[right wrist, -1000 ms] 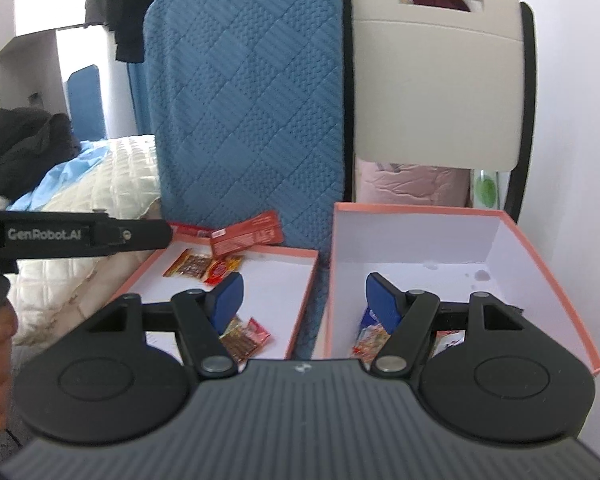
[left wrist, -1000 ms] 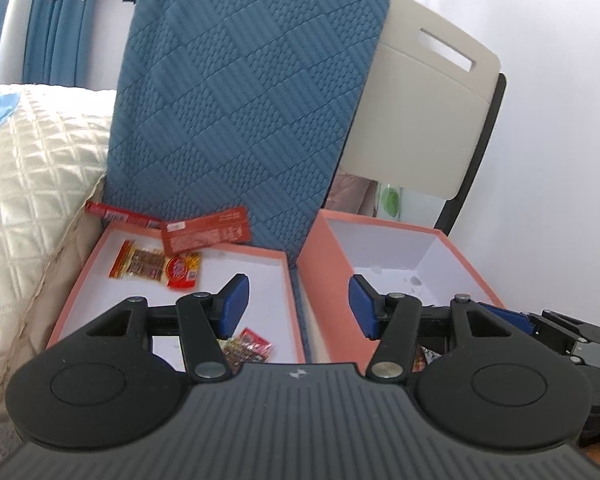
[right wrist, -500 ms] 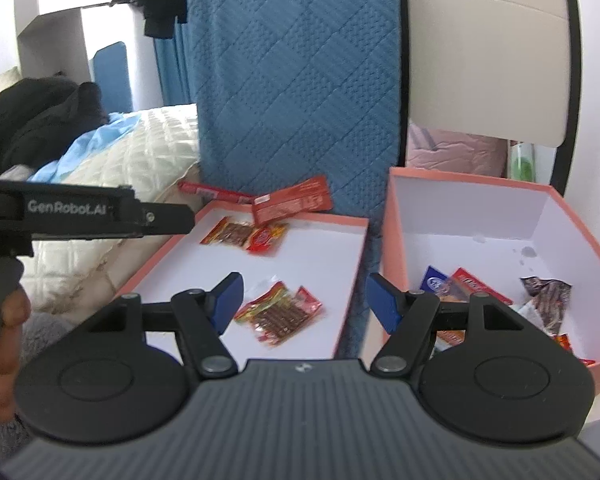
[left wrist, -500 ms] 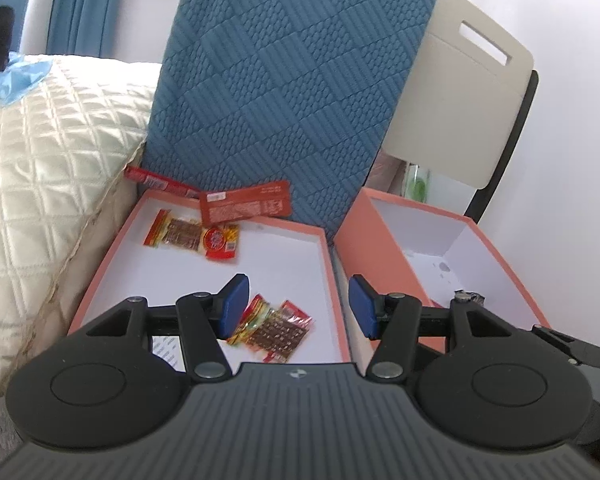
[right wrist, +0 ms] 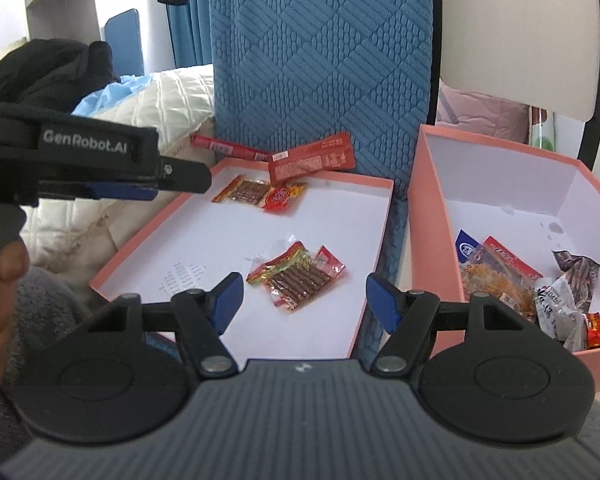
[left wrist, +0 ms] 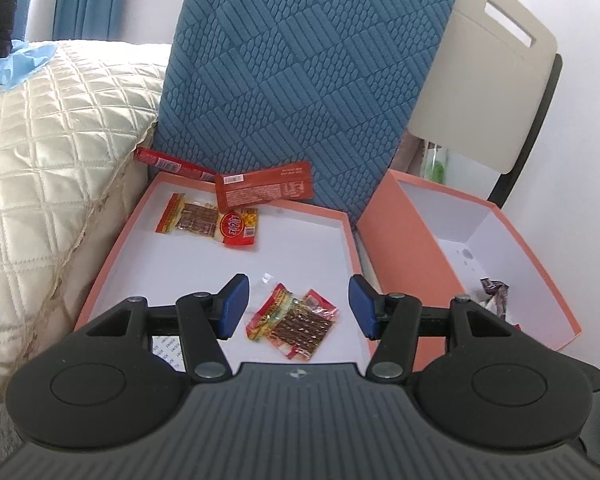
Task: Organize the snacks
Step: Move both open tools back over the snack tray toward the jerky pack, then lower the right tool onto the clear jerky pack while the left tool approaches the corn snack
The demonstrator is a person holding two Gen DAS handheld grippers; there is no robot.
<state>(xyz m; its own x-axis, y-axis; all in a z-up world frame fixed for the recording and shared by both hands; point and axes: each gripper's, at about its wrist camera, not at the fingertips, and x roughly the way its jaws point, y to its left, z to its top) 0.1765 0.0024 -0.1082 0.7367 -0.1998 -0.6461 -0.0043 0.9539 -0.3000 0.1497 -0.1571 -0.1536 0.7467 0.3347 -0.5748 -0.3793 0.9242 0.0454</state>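
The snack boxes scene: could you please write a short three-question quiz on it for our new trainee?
1. True or false: the left gripper is shut on a snack.
2. Which container holds the crumpled silver wrapper? A) shallow lid B) deep box
3. What leans against the blue cushion at the lid's far edge?

Key:
1. False: both it and the right gripper are open and empty.
2. B.
3. The flat red packet, beside a thin red stick pack.

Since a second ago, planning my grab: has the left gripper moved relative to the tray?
Yes. The left gripper has come down and forward over the tray; its jaws now frame the near snack packet.
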